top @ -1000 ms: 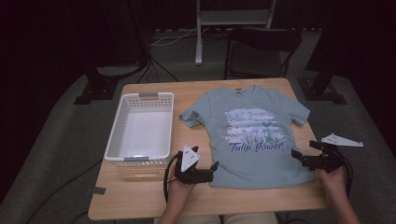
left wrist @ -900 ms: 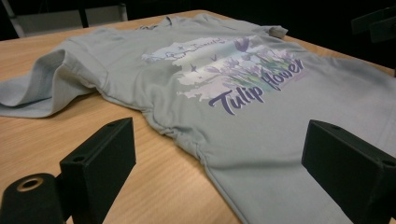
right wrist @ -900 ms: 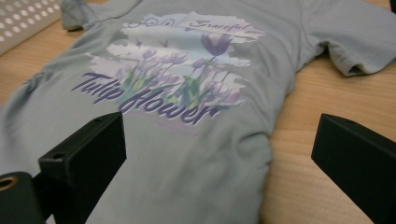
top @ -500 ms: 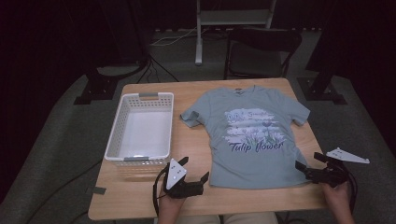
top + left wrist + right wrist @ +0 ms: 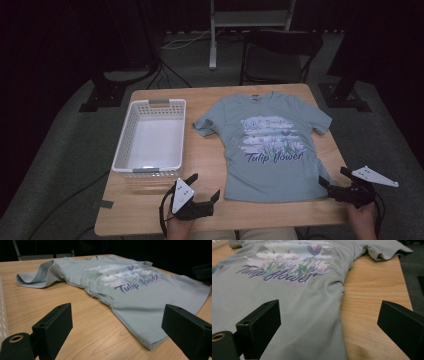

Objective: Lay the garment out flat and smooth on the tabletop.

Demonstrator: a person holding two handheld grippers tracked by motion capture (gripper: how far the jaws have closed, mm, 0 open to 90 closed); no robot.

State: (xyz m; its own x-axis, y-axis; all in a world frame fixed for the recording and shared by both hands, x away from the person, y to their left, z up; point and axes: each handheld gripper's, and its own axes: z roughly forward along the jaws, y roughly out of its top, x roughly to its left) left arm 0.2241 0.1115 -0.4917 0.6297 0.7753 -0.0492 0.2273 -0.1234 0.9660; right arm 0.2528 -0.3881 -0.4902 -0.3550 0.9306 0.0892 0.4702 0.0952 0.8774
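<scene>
Lining up on the hem looks like the step in hand: both tools sit at the near edge of the table (image 5: 150, 222), and neither one touches the cloth. The left gripper (image 5: 205, 187) rests with its jaws wide apart, nothing between them, and the T-shirt (image 5: 270, 150) lies just ahead and to its right, the near hem corner closest. The right gripper (image 5: 334, 180) also has its jaws spread and empty, hovering at the opposite hem corner, with the shirt ahead and to its left.

The shirt lies flat and face up, its printed side showing. Its long axis runs away from both grippers, collar at the far end and hem at the near end. The sleeve on the left gripper's side is bunched up, while the other lies flatter, close to the table's side edge.

I judge the next move calls for each gripper to ease forward and low until one jaw slides under the hem corner, then close on the fabric. A white basket (image 5: 150, 140) stands beyond the left gripper, to its left, apart from the shirt.
</scene>
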